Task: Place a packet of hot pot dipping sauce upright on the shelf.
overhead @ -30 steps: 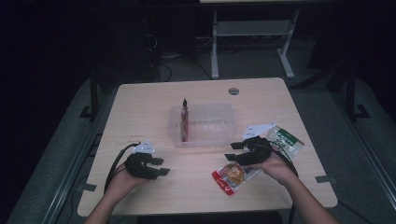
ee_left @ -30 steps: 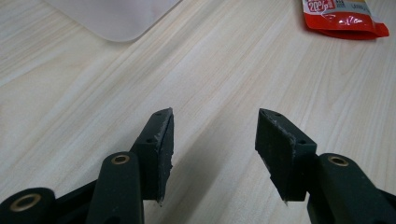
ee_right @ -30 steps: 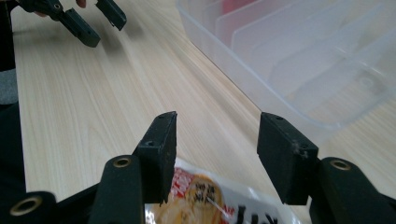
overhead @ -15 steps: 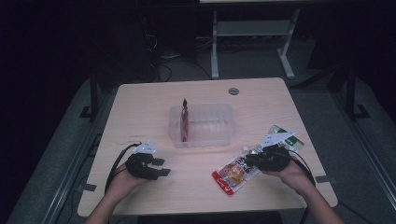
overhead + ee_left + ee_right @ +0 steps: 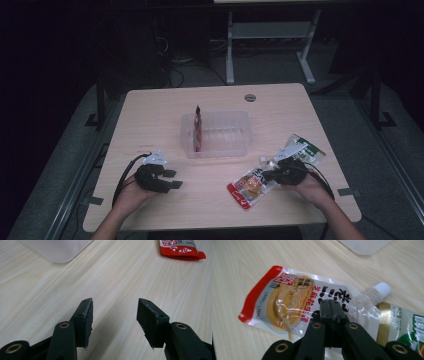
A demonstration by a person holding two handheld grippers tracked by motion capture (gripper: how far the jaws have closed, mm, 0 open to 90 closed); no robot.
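With right gripper (image 5: pixel 331 305) jaws just pressed together on the sesame sauce pouch (image 5: pixel 294 305), lift slowly, checking the pinch holds.

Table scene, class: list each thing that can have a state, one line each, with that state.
Left gripper: open, nothing between its jaws.
Right gripper: jaws just closed, shut on the red pouch.
Red pouch: lying flat on the table, white cap on.
Green pouch: lying flat beside the red pouch.
Clear tub: open-topped, one packet inside.
Packet: standing on edge in the tub.
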